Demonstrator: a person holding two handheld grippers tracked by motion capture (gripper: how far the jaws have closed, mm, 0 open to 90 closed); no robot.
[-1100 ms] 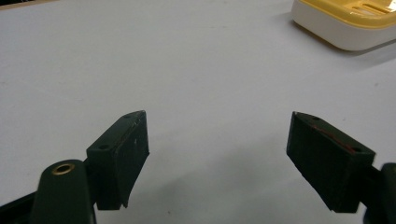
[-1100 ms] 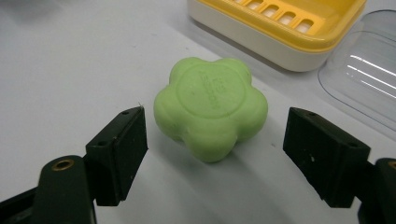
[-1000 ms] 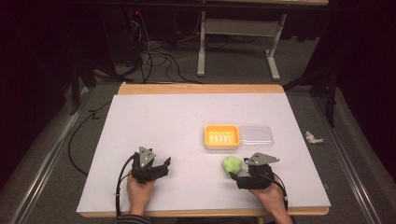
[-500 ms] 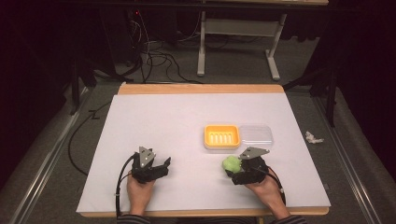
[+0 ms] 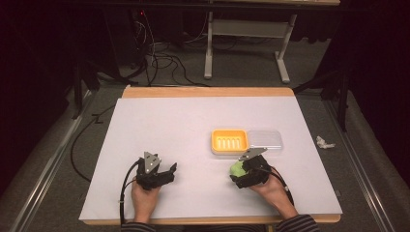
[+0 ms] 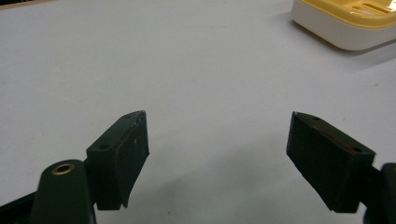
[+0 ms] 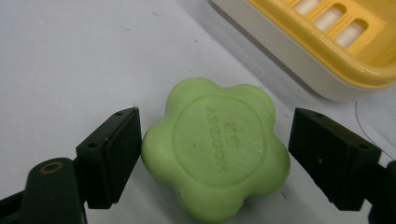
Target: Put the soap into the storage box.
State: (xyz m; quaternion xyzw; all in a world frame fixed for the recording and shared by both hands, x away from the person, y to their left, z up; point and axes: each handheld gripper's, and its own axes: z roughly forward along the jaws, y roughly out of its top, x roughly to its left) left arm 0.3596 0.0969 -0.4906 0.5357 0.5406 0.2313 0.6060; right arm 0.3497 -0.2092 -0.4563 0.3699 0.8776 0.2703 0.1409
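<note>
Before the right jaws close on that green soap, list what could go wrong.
1. The soap lies flat between the open jaws of the right gripper; the left one seems at its lobed edge, the right one apart, so closing may push or spin it.
2. Its rounded lobes might slip out of a pinch.
3. The yellow dish sits just beyond; a forward slide could bump its rim.
</note>
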